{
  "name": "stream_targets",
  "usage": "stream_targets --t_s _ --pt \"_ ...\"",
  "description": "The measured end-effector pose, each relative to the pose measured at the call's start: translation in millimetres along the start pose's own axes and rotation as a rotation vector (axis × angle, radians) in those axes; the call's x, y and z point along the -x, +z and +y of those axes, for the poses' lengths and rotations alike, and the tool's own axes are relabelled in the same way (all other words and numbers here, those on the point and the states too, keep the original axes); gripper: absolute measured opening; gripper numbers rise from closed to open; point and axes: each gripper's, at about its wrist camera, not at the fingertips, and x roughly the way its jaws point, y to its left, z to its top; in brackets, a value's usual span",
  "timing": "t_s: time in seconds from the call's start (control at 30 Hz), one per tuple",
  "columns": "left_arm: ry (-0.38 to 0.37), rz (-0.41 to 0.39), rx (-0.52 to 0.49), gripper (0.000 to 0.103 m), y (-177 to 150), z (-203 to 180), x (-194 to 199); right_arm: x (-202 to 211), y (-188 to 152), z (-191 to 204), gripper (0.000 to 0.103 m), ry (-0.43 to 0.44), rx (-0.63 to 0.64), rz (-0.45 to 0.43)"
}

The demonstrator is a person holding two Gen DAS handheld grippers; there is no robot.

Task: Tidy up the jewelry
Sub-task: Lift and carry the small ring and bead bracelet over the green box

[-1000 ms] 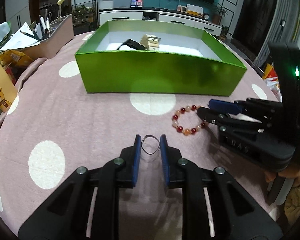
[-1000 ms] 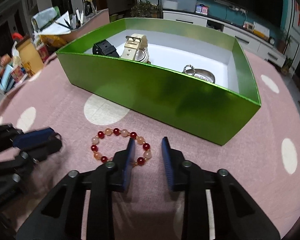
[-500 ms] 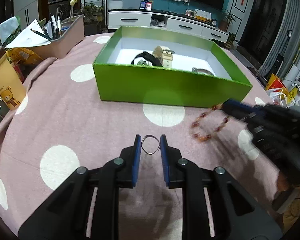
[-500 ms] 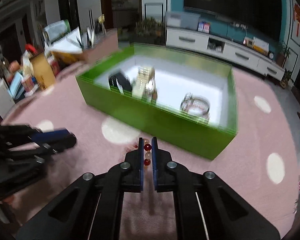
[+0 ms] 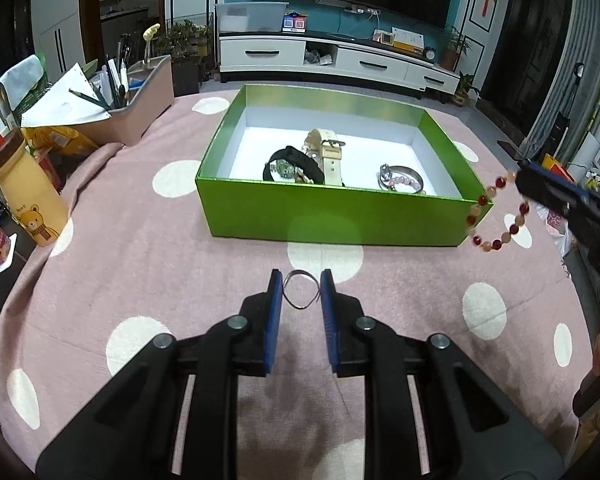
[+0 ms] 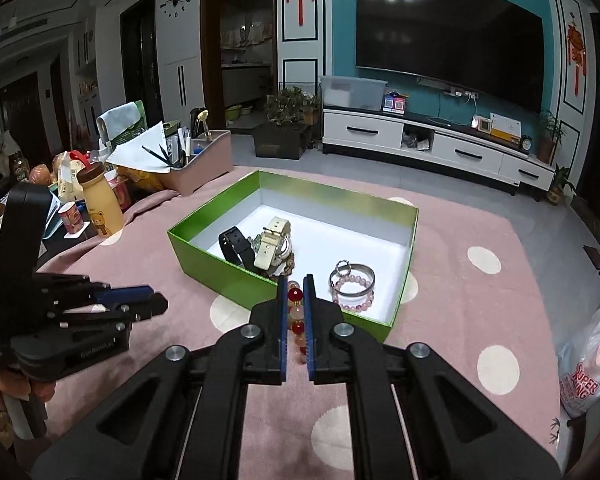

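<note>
Hanging loop-down from nearly closed right gripper: bead bracelet | left gripper pinches thin ring, upright

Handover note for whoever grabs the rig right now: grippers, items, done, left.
Left gripper: shut on the thin metal ring, low over the table.
Right gripper: shut on the red bead bracelet, airborne by the green box's near right corner.
Done: black watch, cream watch, bangle and pink bead bracelet are in the box.
Left: drop both held pieces in.

The right gripper hides part of the bead bracelet.
</note>
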Motion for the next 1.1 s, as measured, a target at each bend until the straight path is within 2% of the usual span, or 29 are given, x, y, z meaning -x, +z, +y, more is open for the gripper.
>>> stream_targets --t_s 0.4,1.1 --pt "0.016 -0.030 -0.017 0.019 17 -7 10 7 -8 -9 0.007 0.017 -0.037 -0.007" --pt "0.027 -0.089 -0.038 0.019 76 -11 6 -2 17 -31 0.007 -0.014 -0.054 -0.052"
